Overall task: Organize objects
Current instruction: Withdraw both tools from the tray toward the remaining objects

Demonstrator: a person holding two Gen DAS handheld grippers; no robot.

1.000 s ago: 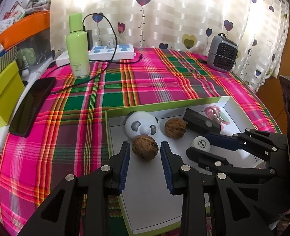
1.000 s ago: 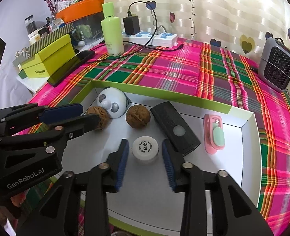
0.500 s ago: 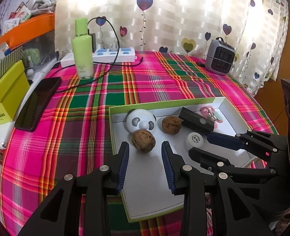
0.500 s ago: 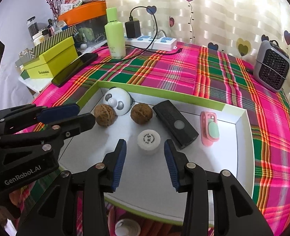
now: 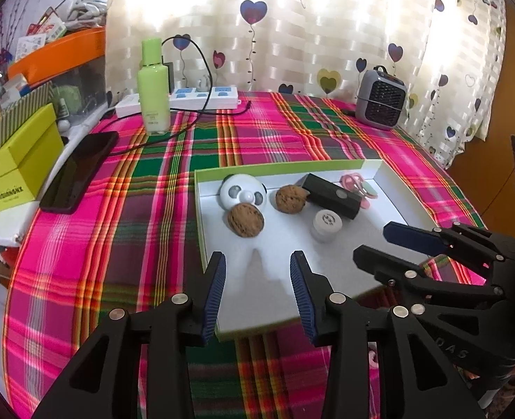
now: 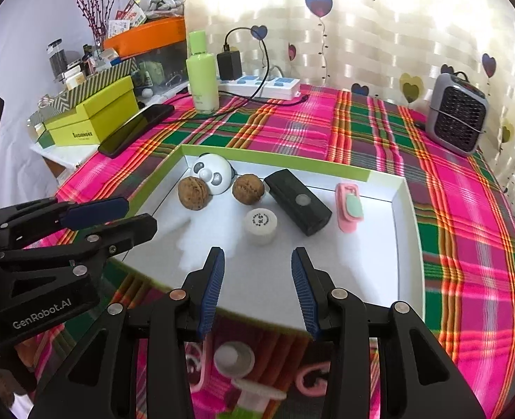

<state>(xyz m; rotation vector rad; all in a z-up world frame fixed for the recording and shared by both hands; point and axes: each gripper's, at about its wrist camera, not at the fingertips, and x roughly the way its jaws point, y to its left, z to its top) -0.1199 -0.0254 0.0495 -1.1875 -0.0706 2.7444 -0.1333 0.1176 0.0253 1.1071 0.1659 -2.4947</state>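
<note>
My left tongs (image 5: pixel 257 289) hang over the near part of the white tray (image 5: pixel 390 181) with nothing between the blue pads; their jaws have just been opening and now stand narrowly apart. My right tongs (image 6: pixel 257 286) gape about as narrowly, empty too, above the tray's near edge. The side of my left tongs, seen from the right wrist camera, reads "GenRobot.AI".

Everything to sort lies inside the tray. The panda-faced ball (image 6: pixel 213 173) sits in its far left corner. One walnut (image 6: pixel 194 193) lies just in front of the ball, seemingly touching it, and a second walnut (image 6: pixel 247 188) lies just right of the ball. The black box (image 6: pixel 297 206) lies slantwise right of that walnut, with the pink clip (image 6: pixel 349 206) beyond it toward the tray's right wall. The small white jar (image 6: pixel 260 225) stands nearest my right tongs; its lid bears dark print too small to read.

Left of the tray, off the plaid cloth (image 5: pixel 118 244), a lime box (image 6: pixel 90 118) carries a word I cannot make out.
</note>
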